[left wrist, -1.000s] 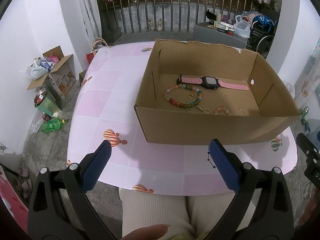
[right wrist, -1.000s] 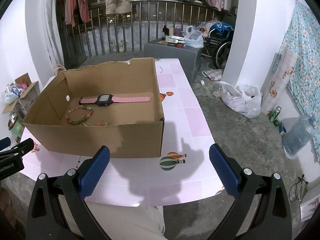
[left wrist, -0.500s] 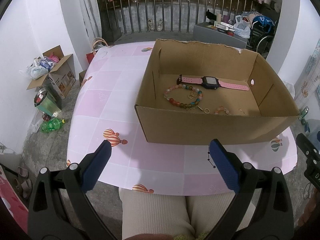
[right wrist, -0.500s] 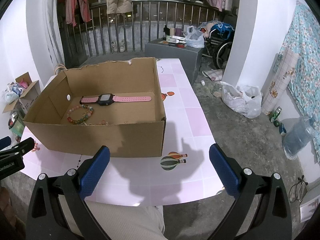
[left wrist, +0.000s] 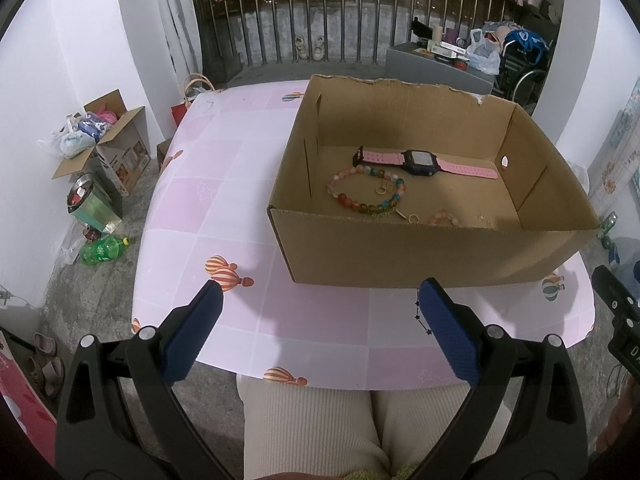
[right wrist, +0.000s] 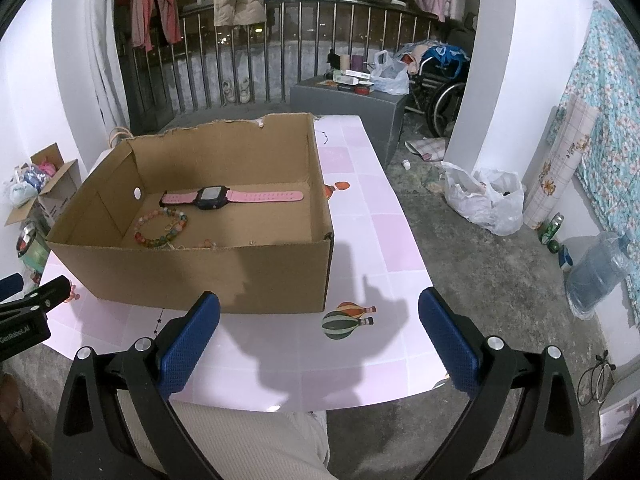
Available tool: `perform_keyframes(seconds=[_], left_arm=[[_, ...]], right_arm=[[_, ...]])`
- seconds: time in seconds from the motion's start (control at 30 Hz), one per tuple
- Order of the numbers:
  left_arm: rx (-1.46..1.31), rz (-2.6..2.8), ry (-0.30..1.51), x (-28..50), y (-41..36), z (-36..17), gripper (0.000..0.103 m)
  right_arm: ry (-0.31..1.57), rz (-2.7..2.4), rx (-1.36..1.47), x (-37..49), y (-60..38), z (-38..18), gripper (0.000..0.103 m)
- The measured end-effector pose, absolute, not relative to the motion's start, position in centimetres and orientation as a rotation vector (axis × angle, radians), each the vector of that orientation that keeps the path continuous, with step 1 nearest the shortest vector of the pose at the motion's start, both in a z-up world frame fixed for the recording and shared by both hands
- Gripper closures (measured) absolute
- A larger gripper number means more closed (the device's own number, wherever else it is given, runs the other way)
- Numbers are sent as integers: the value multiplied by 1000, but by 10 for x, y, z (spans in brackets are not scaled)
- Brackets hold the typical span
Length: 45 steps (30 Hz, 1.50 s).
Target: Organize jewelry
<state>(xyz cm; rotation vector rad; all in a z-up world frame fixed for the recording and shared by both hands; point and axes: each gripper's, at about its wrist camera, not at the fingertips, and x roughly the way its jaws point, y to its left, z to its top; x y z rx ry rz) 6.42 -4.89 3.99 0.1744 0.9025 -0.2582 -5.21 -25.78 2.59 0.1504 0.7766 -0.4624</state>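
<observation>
An open cardboard box (left wrist: 420, 252) stands on the pink tablecloth; it also shows in the right wrist view (right wrist: 224, 272). Inside lie a pink-strapped black watch (left wrist: 420, 160), a multicoloured bead bracelet (left wrist: 366, 194), small gold rings (left wrist: 382, 189) and a small pink bead bracelet (left wrist: 442, 217). The watch (right wrist: 214, 197) and bead bracelet (right wrist: 162, 226) show in the right wrist view too. My left gripper (left wrist: 320, 312) is open and empty, held near the table's front edge. My right gripper (right wrist: 320, 320) is open and empty, in front of the box's right corner.
The table (left wrist: 224, 200) has a rounded front edge over the person's lap (left wrist: 312, 424). On the floor left are a cardboard box of bags (left wrist: 104, 140), a pot (left wrist: 82, 196) and a green bottle (left wrist: 104, 248). Right are plastic bags (right wrist: 484, 196), a water jug (right wrist: 596, 272) and a wheelchair (right wrist: 444, 88).
The right wrist view has shifted slightly, so the box sits a little higher and further right in it. The left gripper has held still. Both grippers stay open.
</observation>
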Motion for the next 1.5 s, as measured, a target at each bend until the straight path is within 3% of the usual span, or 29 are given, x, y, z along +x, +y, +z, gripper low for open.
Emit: perform_keyframes(seconds=[1.5], left_arm=[[172, -259, 901, 65, -48, 40, 8]], right_arm=[[776, -460, 148, -50, -255, 26, 6]])
